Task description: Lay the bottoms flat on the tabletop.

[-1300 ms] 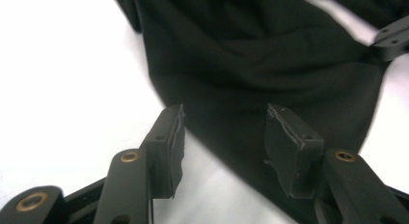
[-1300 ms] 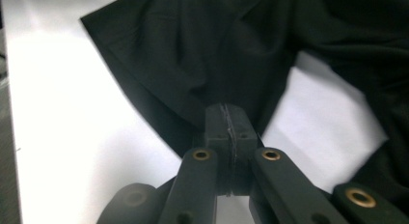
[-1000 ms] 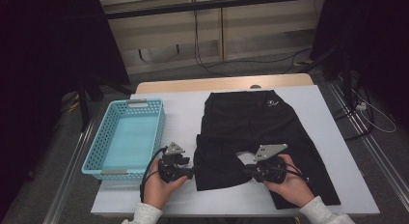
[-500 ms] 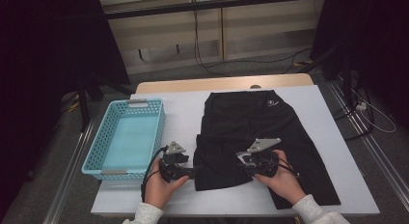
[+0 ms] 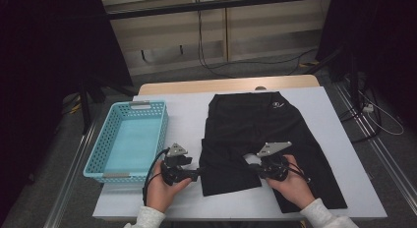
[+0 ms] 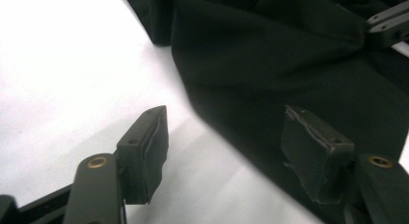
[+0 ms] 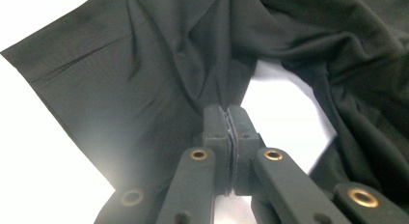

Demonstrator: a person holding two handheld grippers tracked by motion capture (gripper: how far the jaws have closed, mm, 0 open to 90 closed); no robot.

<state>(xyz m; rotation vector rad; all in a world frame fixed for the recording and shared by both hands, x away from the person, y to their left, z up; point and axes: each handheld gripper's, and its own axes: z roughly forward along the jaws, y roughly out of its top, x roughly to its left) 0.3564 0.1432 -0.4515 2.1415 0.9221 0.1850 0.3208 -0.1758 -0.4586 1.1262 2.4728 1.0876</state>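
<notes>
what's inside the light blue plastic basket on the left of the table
Nothing: the light blue perforated plastic basket shows a bare bottom. A strip behind its near wall is hidden from the high view.

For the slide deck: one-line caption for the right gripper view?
Right gripper pinches the inner edge of the black shorts on the white table.
</notes>
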